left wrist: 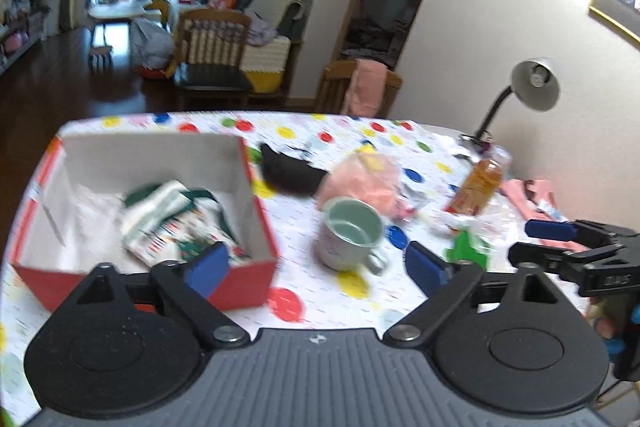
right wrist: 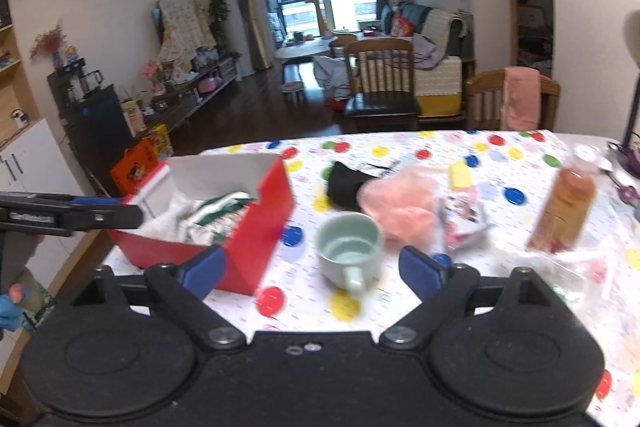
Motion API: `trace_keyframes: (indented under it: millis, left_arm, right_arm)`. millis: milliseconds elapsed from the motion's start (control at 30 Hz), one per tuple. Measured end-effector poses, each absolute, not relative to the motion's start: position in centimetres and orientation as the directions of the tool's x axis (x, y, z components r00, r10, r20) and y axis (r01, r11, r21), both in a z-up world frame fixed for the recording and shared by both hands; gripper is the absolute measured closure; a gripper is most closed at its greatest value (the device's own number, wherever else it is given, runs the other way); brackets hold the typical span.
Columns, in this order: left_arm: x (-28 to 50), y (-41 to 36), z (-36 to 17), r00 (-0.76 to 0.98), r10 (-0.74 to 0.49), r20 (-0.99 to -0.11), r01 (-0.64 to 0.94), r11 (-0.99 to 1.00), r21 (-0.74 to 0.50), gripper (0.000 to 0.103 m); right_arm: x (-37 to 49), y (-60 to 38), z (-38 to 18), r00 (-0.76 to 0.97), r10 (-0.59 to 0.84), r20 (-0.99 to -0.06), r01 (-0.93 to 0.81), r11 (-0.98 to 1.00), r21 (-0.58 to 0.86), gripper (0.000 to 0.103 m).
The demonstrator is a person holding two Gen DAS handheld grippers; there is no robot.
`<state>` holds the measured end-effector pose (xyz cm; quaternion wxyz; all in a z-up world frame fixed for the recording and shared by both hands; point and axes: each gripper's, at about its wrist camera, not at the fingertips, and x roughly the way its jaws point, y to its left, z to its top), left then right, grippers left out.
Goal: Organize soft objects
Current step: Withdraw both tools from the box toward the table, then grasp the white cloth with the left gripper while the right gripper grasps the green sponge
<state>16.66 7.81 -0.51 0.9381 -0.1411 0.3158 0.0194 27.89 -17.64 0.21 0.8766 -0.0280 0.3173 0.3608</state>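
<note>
Both hands free. Your left gripper [left wrist: 316, 269] is spread wide with nothing between the fingers; your right gripper [right wrist: 312, 269] likewise, wide and empty.

Box [left wrist: 256, 227] sits ahead and left of both grippers, red outside, white inside, already holding a green-and-white cloth [left wrist: 176, 223] and some white stuff under it. Two soft pieces lie out on the table [right wrist: 516, 163]: a pink cloth [right wrist: 400, 207] ahead and slightly right of your right gripper, and a black cloth [right wrist: 348, 183] just beyond it, between pink and box. They look to touch or overlap at the edge; blur makes it hard to tell.

Step in hand, as I judge it: fetch the next soft piece, likely the pink one, with the right hand.
- Come in from above, pinch a high fold, not the flat edge.
- Close fully; thin fabric slips.
- Lift straight up before swinging left to the box, so it doesn't drag the black cloth along.

In the way: the mug [right wrist: 348, 251] stands dead ahead of both grippers, between you and the cloths. Go over or right of it. A small printed packet [right wrist: 464, 217] lies against the pink cloth's right side; don't pinch it too. Bottle [right wrist: 564, 207] stands farther right, tall and tippable. Lamp [left wrist: 532, 87] is at the far right, clear of the path.
</note>
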Motion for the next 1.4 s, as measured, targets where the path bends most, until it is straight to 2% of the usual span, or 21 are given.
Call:
trace_keyframes:
  millis: [133,400,667,933,1167,1400]
  left_arm:
    - [17.1,5.8,-1.6,0.790,-0.116,-0.602,-0.095,0.947,-0.308,0.002]
    - [17.7,1.4,-4.1,0.760,-0.144,-0.634,-0.066,0.953,-0.296,0.002]
    - [18.1,-2.3,-7.2,0.733,-0.153,-0.663,-0.009,0.972,-0.234,0.002]
    - [18.7,-4.4,-11.1,0.668,-0.200,-0.717,0.059,0.975,-0.216,0.002]
    - [19.0,-5.9,-13.8,0.626,-0.164,-0.762,0.110,0.986,-0.121,0.002]
    - [19.2,-6.0,-16.1,0.579,-0.169,-0.797,0.140,0.984,-0.107,0.002]
  right_arm:
    - [28.1,-20.3,-1.2,0.579,0.561,-0.592,-0.622,0.773,0.125,0.009]
    - [30.5,-25.8,-3.8,0.638,0.458,-0.619,-0.530,0.844,0.079,0.009]
    - [33.2,-29.1,-8.1,0.620,0.393,-0.679,-0.424,0.896,0.132,0.009]
    - [36.1,-28.4,-11.7,0.609,0.325,-0.724,-0.298,0.939,0.171,0.009]
    - [38.7,-27.0,-13.9,0.608,0.257,-0.751,-0.169,0.966,0.194,0.009]
    - [40.4,-25.9,-15.1,0.599,0.211,-0.772,-0.101,0.977,0.189,0.009]
